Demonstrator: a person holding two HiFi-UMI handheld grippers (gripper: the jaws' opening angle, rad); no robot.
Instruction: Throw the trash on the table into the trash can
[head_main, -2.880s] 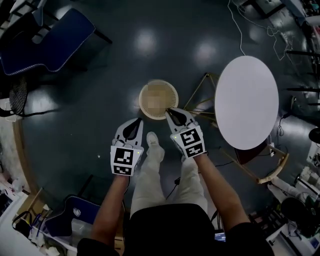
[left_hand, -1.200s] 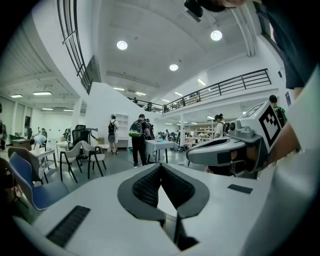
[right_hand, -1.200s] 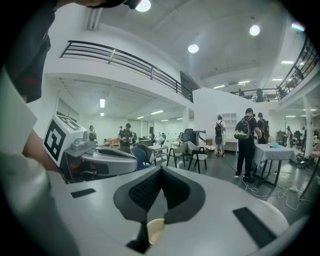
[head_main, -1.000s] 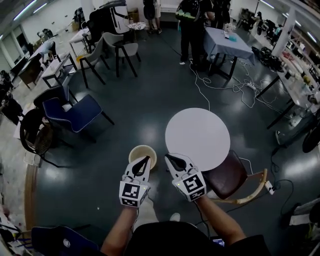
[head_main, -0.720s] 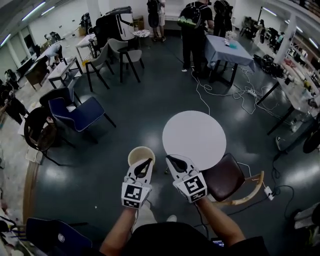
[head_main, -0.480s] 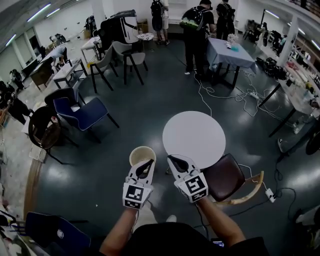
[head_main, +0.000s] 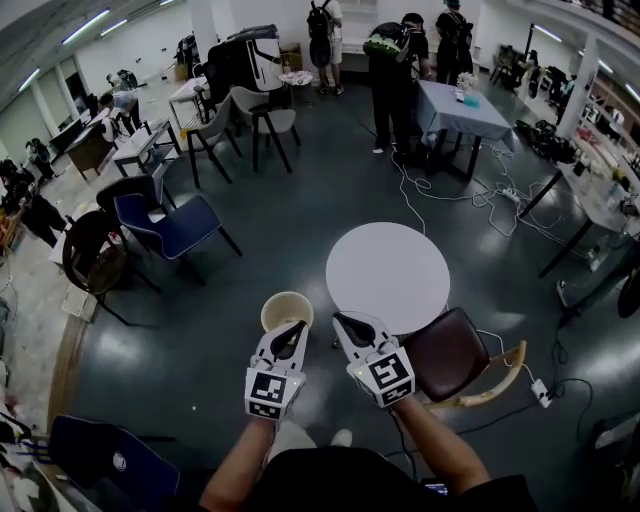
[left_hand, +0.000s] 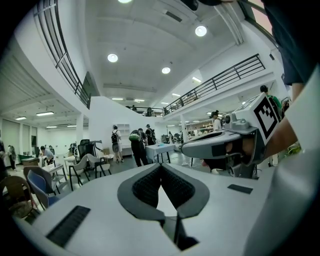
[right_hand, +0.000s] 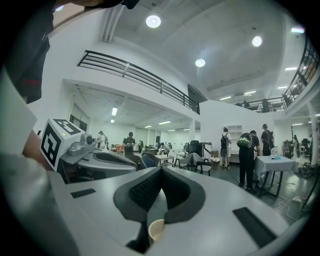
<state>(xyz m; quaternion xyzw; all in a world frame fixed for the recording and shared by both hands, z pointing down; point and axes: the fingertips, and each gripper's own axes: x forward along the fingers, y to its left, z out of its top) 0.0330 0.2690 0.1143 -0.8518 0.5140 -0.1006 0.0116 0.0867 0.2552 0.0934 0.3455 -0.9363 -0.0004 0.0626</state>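
Note:
A cream wicker trash can stands on the dark floor, left of a round white table whose top shows nothing on it. My left gripper hovers over the can's near rim, shut and empty. My right gripper sits beside it, between can and table, also shut and empty. In the left gripper view the jaws meet with nothing between them and the right gripper shows alongside. In the right gripper view the shut jaws frame the trash can below them.
A brown wooden-armed chair stands right of the table. Blue chairs and grey chairs are farther left. Several people stand by a grey-clothed table. Cables trail across the floor.
The head view has lifted from straight down over the can to take in the whole room. Over the last second both grippers have stayed shut by the can.

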